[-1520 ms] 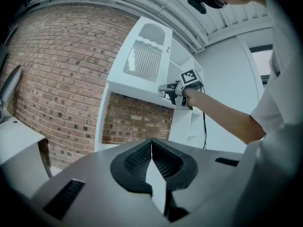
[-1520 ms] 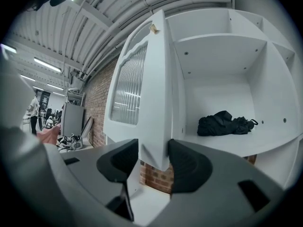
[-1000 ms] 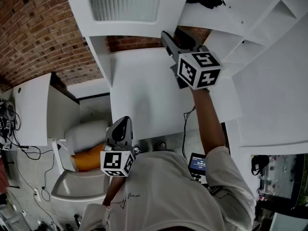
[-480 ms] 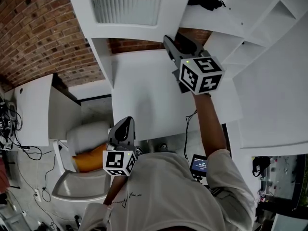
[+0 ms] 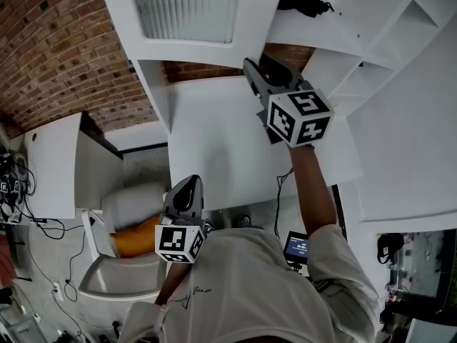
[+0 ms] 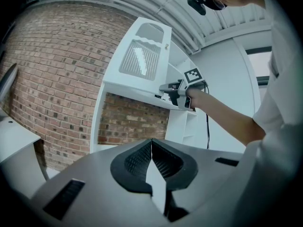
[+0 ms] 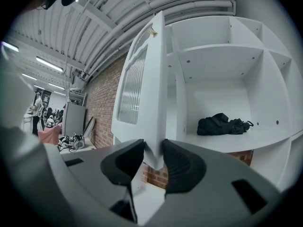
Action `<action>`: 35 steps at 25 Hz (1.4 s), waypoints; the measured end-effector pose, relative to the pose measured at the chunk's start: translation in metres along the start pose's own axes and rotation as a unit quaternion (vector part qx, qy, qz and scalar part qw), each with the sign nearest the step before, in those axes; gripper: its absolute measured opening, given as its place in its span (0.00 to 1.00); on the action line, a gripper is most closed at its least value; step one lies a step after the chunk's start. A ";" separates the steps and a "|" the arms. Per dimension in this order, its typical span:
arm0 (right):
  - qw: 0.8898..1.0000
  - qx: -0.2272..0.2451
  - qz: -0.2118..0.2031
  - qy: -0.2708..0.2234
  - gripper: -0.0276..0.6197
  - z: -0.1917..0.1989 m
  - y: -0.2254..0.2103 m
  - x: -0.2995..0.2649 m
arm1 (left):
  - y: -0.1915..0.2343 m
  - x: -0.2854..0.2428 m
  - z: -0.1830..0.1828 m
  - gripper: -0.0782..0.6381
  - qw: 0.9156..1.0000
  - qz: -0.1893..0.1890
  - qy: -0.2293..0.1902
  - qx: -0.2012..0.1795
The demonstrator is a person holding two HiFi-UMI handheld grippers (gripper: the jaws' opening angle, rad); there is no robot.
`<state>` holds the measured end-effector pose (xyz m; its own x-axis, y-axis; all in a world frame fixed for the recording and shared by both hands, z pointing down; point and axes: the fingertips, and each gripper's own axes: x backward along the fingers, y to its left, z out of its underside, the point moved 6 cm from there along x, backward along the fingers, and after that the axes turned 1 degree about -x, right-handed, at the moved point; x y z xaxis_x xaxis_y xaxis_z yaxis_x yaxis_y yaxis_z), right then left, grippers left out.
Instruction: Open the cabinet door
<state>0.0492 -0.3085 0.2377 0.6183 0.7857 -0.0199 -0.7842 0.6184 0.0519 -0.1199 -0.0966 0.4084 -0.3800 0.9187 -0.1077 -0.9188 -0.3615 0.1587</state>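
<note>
While the right gripper (image 7: 154, 156) is held up high, its fingers (image 7: 182, 167) pinch the bottom corner of the white cabinet door (image 7: 142, 79), one finger on each side of its thin edge. They have just been closing in on it, and both pads touch the door. The door has a ribbed panel (image 7: 130, 84) and stands swung out from the cabinet, with its edge facing the gripper. Just to the right of it is an open white shelf (image 7: 227, 141) with a black bundle of cloth (image 7: 222, 124) lying on it. Lower down, the left gripper (image 5: 187, 188) hangs close by the person's shirt (image 5: 250, 284), well apart from the door. Its fingers (image 6: 137, 162) are pressed together with nothing between them. They point toward the brick wall (image 6: 47, 79) and the cabinet, and the door is up above them.
</note>
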 end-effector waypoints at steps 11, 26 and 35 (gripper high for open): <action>1.000 0.000 -0.011 0.000 0.23 0.000 0.009 0.012 | -0.002 0.002 0.001 0.13 1.000 0.001 -0.003 0.005; 1.000 -0.004 -0.024 -0.003 0.21 0.000 0.022 0.027 | -0.006 0.010 0.002 0.13 1.000 0.001 -0.003 -0.005; 0.999 -0.008 -0.039 -0.003 0.19 -0.001 0.033 0.039 | -0.007 0.012 0.001 0.13 1.000 0.004 -0.008 0.000</action>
<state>0.0475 -0.2576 0.2375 0.6785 0.7344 -0.0171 -0.7336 0.6787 0.0347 -0.1185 -0.0828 0.4069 -0.3863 0.9179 -0.0905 -0.9154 -0.3695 0.1597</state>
